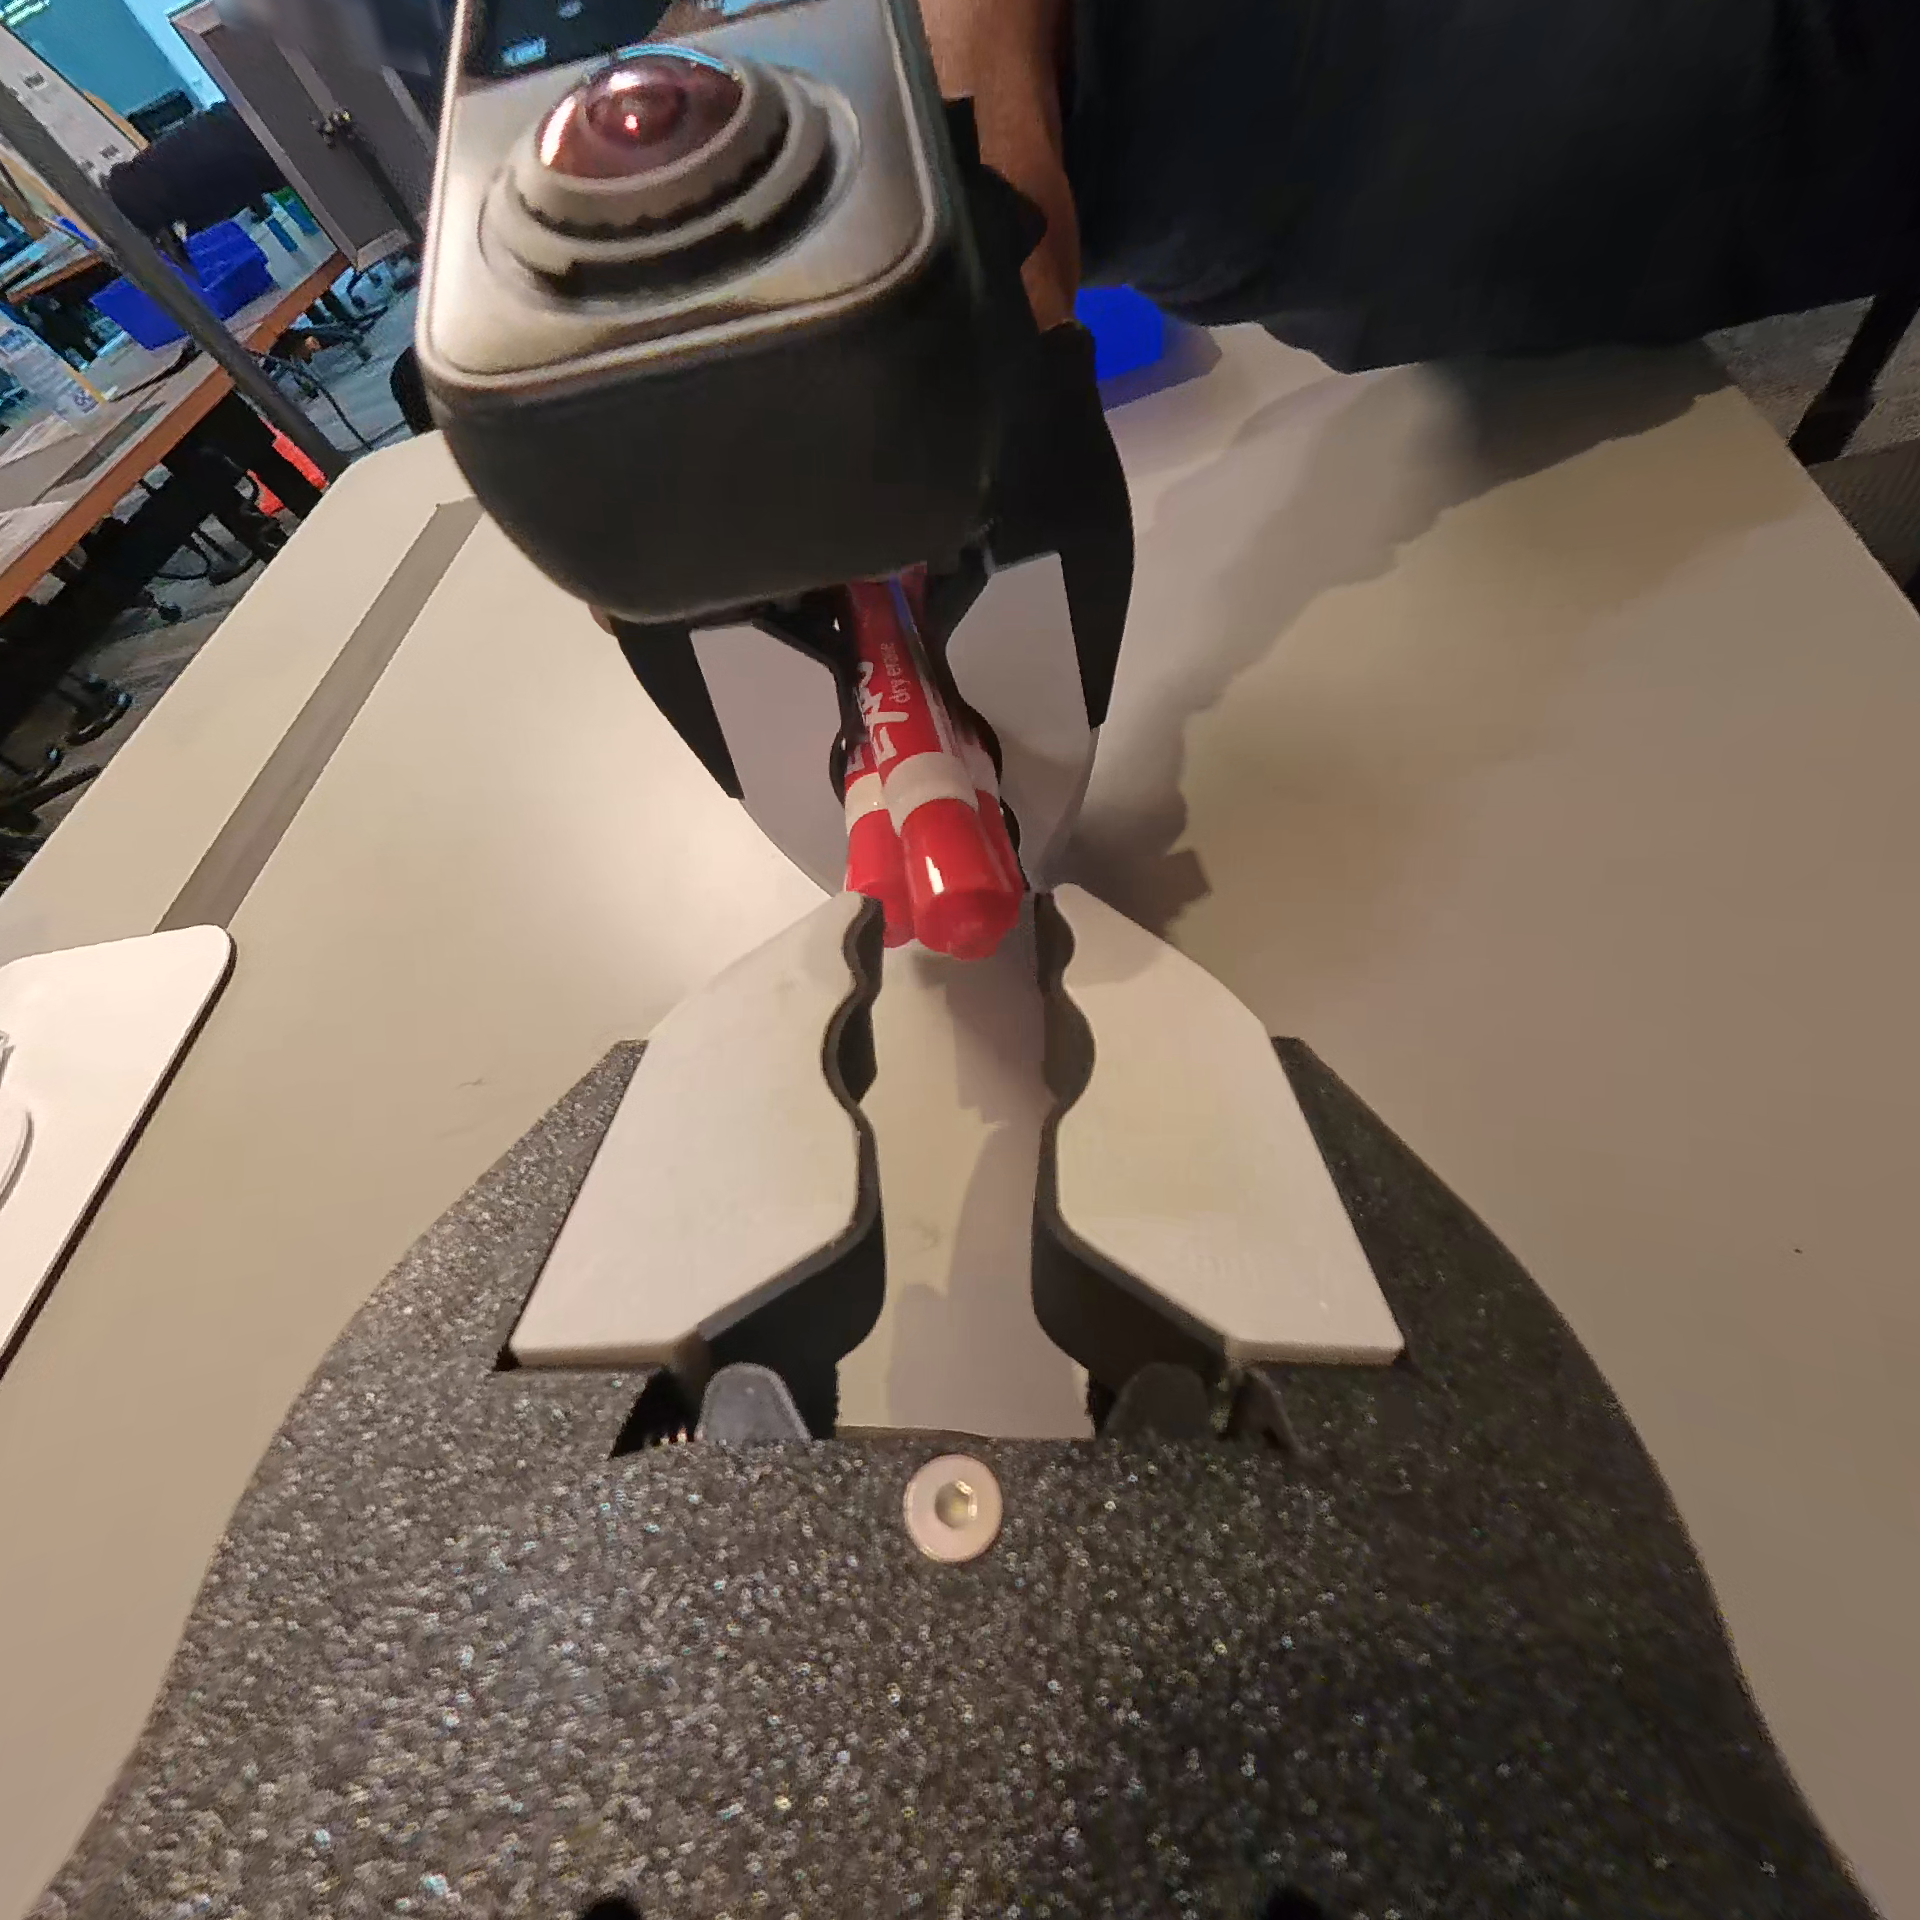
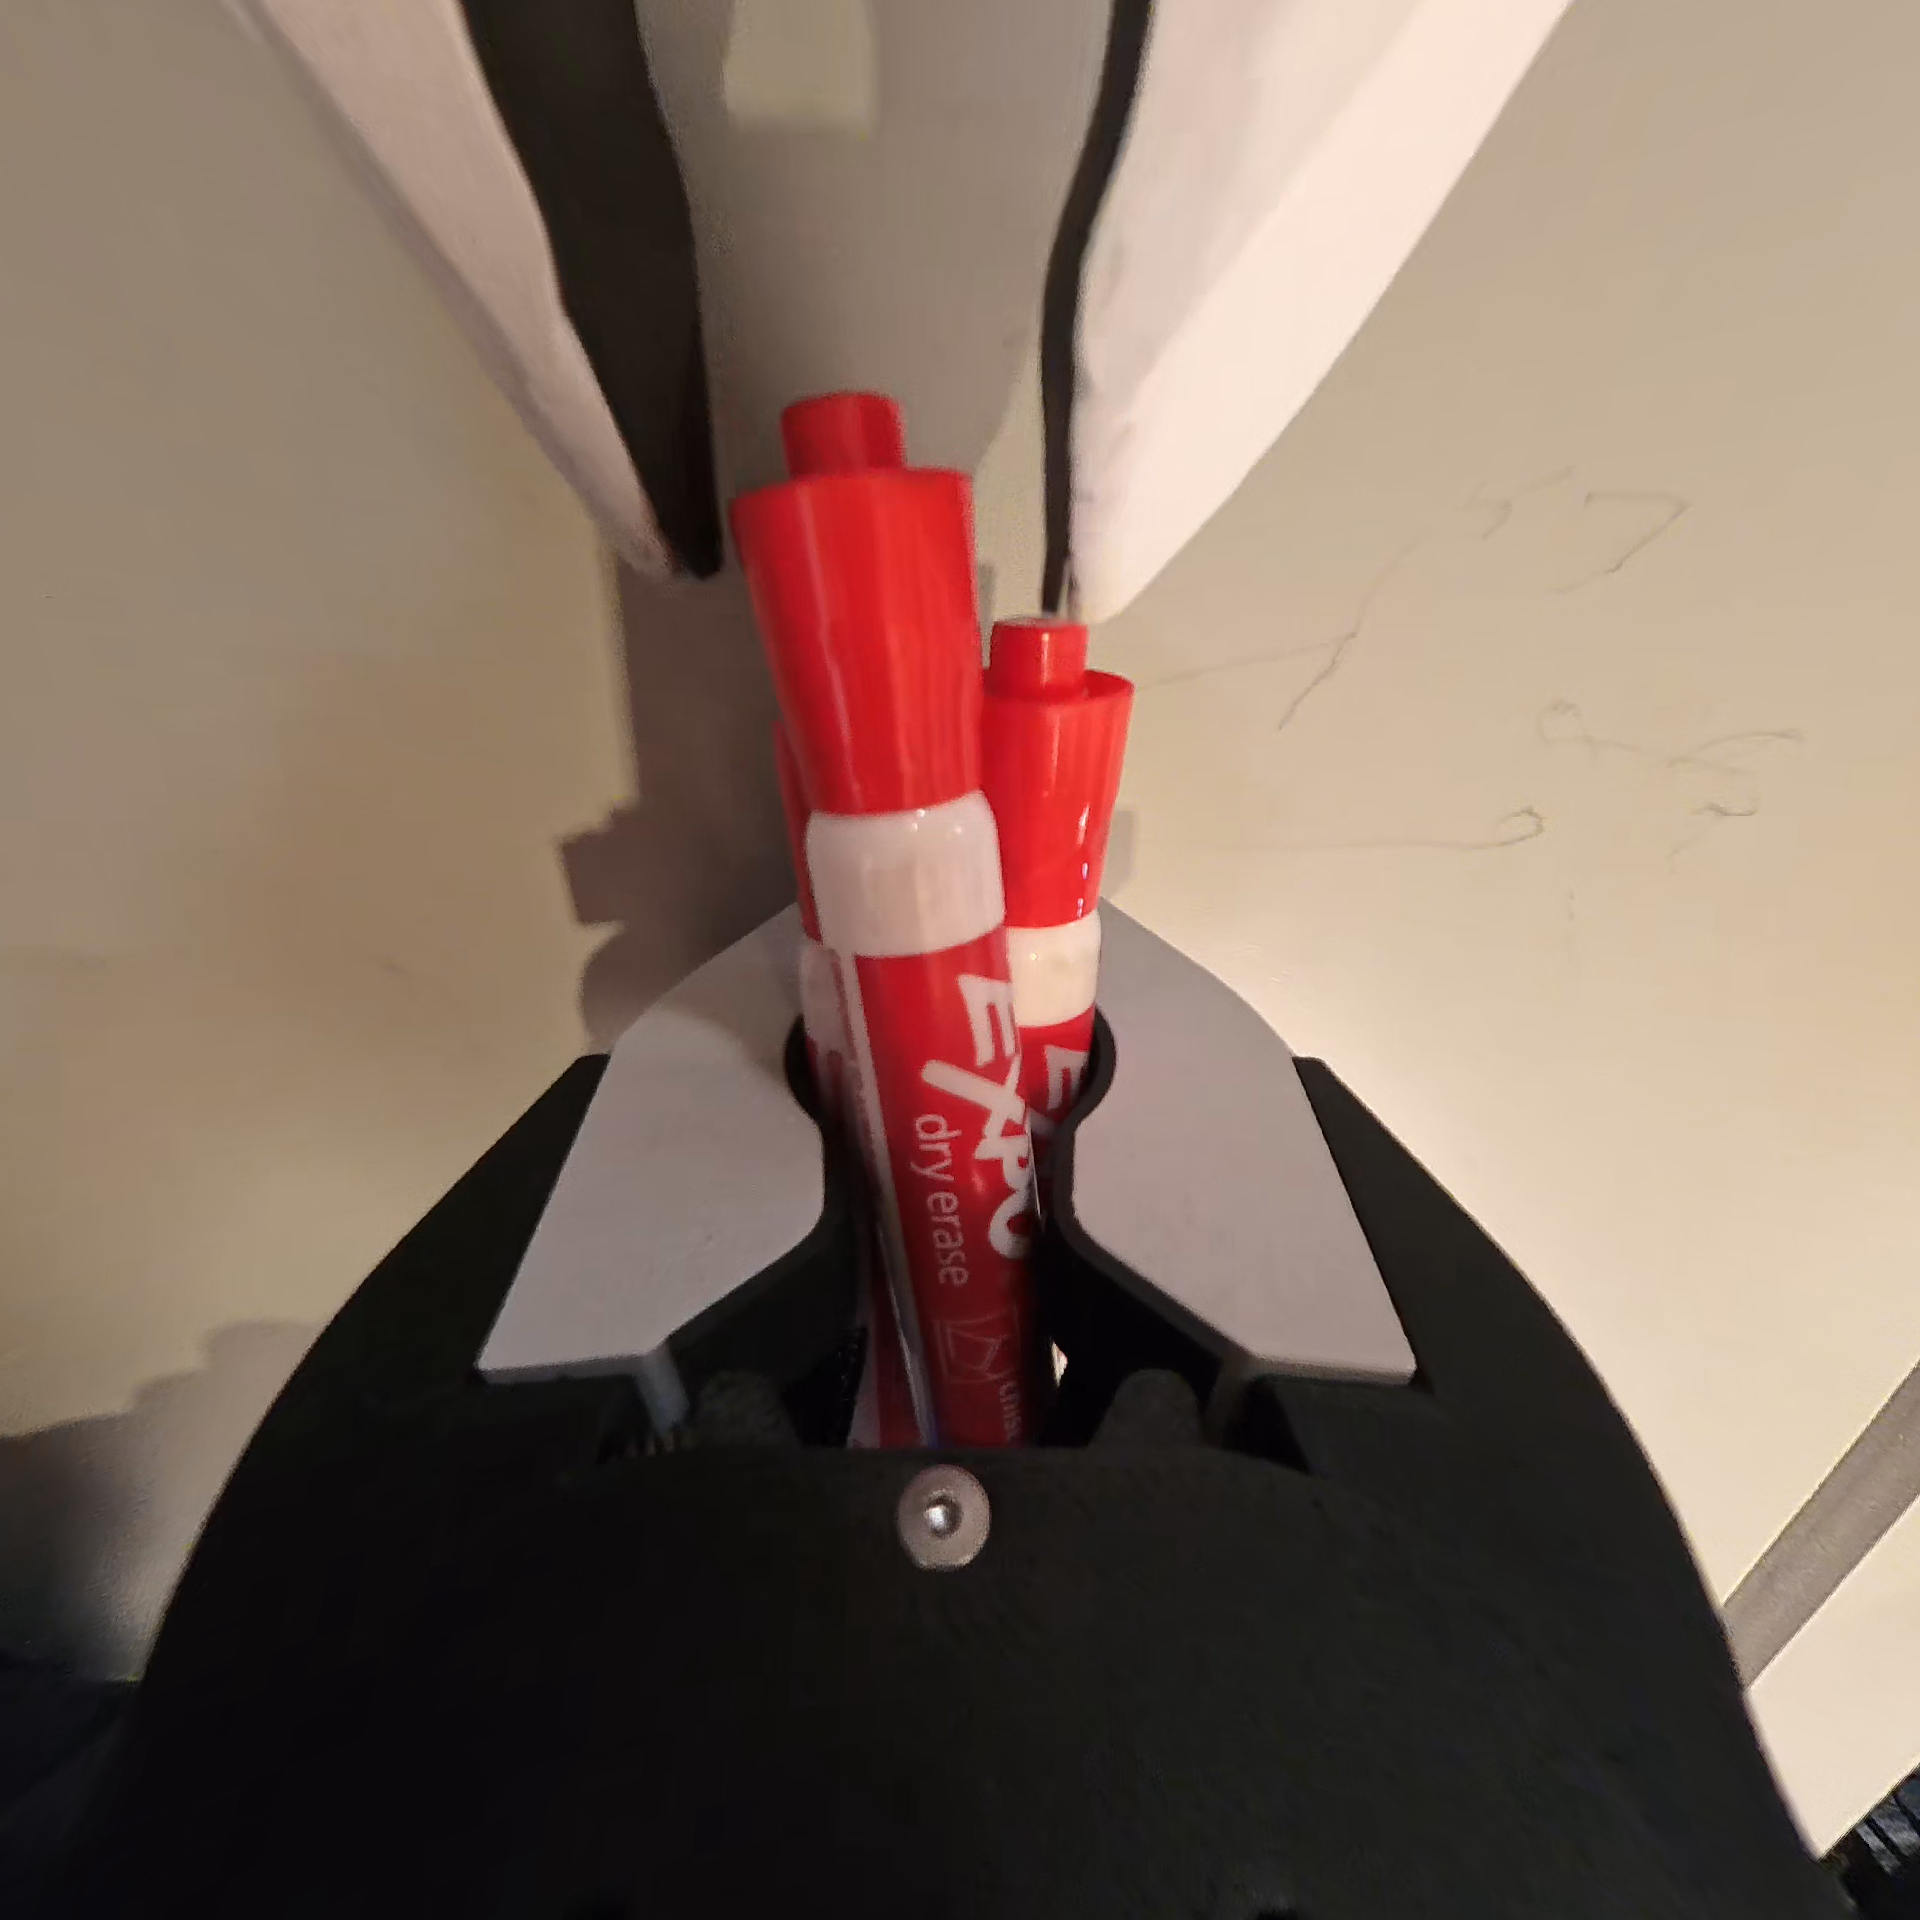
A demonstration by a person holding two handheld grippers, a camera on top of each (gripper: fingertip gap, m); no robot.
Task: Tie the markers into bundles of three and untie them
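Three red markers (image 2: pixel 883 727) with white collars sit together as a bundle in my right gripper (image 2: pixel 951 1039), which is shut on their barrels; the caps stick out forward. In the left wrist view the right gripper (image 1: pixel 925 790) faces me and points the markers (image 1: pixel 945 873) down at my left gripper (image 1: pixel 956 925). My left gripper is open, and the cap ends reach just between its fingertips (image 1: pixel 1055 935), with a gap on the right side. The left gripper's white fingers (image 2: pixel 1195 364) show beyond the caps in the right wrist view. No tie shows on the bundle.
The work is over a white table (image 1: pixel 1455 935) with a long groove (image 1: pixel 343 644) at the left. A white board (image 1: pixel 104 1091) lies at the left edge. A blue bin (image 1: pixel 1122 332) and a person in dark clothing (image 1: pixel 1455 156) are behind.
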